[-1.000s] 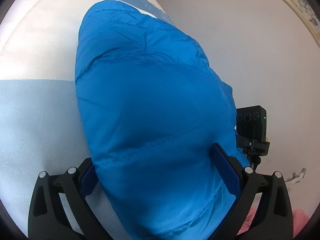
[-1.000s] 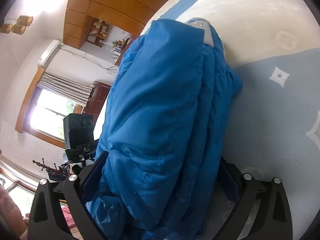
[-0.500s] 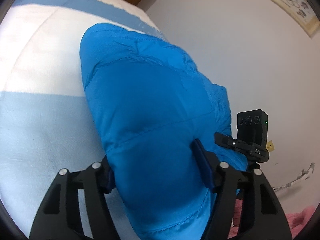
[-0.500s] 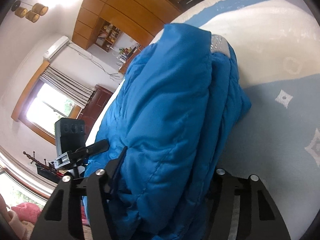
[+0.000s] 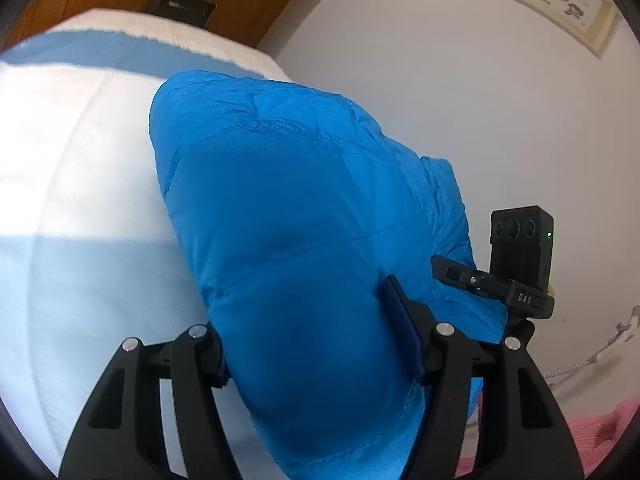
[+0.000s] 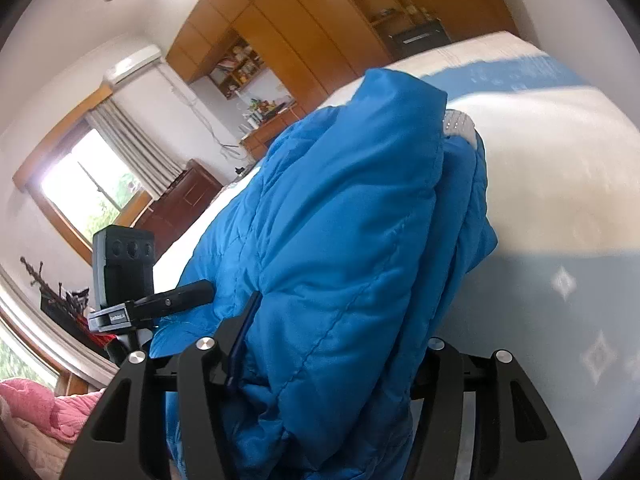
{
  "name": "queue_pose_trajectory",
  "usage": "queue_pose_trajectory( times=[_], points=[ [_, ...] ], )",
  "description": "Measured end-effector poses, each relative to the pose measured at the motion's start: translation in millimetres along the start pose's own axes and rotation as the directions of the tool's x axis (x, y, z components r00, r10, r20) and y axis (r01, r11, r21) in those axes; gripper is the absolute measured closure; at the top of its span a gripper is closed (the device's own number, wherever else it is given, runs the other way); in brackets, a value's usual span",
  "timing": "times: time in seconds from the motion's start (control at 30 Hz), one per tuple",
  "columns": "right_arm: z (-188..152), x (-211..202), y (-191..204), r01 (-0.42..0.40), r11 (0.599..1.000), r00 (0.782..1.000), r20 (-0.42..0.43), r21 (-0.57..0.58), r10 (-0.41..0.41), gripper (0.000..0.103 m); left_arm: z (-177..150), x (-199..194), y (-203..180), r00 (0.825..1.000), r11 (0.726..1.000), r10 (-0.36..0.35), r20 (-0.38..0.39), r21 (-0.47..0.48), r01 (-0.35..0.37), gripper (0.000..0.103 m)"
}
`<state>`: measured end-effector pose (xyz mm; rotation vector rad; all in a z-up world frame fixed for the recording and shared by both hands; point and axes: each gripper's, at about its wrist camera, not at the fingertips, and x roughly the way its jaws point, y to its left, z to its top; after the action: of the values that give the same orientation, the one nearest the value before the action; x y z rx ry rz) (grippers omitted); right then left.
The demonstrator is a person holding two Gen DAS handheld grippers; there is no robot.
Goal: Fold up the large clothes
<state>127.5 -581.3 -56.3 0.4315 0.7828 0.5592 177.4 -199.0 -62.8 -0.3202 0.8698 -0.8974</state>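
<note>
Two sets of tongs clamp a folded blue padded jacket [image 5: 304, 248] above a bed [image 5: 80, 200] spread in white and pale blue: the left tongs [image 5: 316, 344] pinch one thick end of the bundle, the right tongs [image 6: 332, 356] the other. The jacket's far end rests on the bed; beyond it stand a wooden wardrobe [image 6: 304, 28] and a curtained window [image 6: 88, 188].
</note>
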Motion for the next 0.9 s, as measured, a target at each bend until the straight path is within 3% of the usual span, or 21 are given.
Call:
queue_pose_trajectory(
  times=[0.23, 0.5, 0.7, 0.9],
  points=[
    [56, 46, 22, -0.019, 0.996, 1.0, -0.026, -0.083, 0.017, 0.046, 39, -20, 21, 0.993, 0.997, 0.077, 0.09, 0.006, -0.078, 0.041],
    [112, 118, 35, -0.051, 0.99, 0.997, -0.066, -0.132, 0.042, 0.046, 79, -20, 61, 0.978, 0.987, 0.159, 0.138, -0.026, -0.157, 0.041],
    [147, 177, 27, -0.085, 0.988, 0.994, -0.086, -0.13, 0.074, 0.046, 109, -23, 105, 0.965, 0.977, 0.214, 0.15, -0.05, -0.209, 0.041],
    [160, 218, 5, -0.111, 0.987, 0.989, -0.107, -0.116, 0.099, 0.046, 129, -25, 146, 0.956, 0.967, 0.253, 0.15, -0.076, -0.244, 0.041]
  ],
)
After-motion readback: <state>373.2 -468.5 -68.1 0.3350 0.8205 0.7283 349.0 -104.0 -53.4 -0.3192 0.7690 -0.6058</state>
